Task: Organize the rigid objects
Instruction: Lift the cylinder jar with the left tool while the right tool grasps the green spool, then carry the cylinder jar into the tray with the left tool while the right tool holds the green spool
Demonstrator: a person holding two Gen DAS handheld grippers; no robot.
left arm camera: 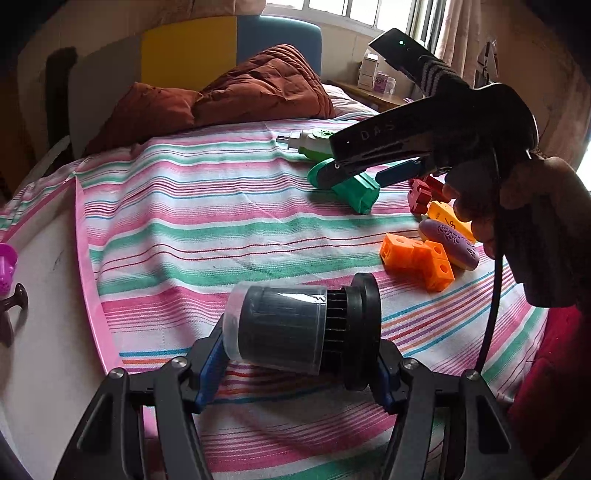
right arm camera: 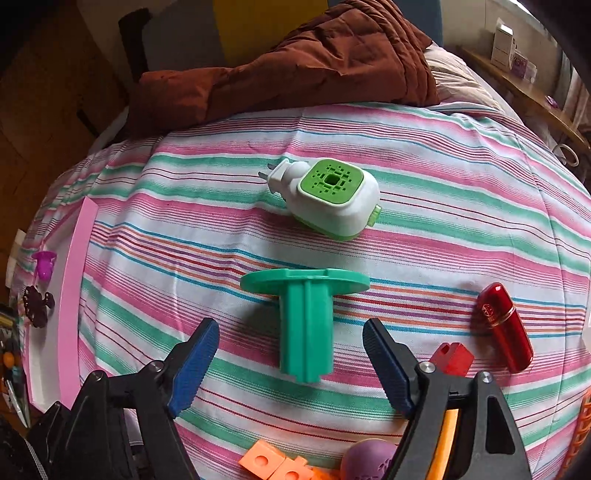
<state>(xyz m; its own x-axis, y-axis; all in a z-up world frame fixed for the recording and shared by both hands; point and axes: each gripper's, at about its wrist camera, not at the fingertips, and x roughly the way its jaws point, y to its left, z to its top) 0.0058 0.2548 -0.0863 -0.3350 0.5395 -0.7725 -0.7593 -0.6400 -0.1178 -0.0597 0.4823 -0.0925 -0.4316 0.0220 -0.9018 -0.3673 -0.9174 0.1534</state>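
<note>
1. On the striped bed (right arm camera: 443,166), the right tool (right arm camera: 291,365) hangs with its jaws wide apart on either side of the green spool (right arm camera: 306,317), pads clear of it.
2. Left tool (left arm camera: 299,354) is clamped on a black filter (left arm camera: 295,328), lifted off the sheet.
3. Step in hand: picking up the spool.
4. Next, as I judge it: lower a little, then close on the stem.

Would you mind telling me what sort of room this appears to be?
Most likely a bedroom: a striped bedsheet serves as the work surface, a rumpled brown quilt lies behind, and a curtained window beyond.
</note>
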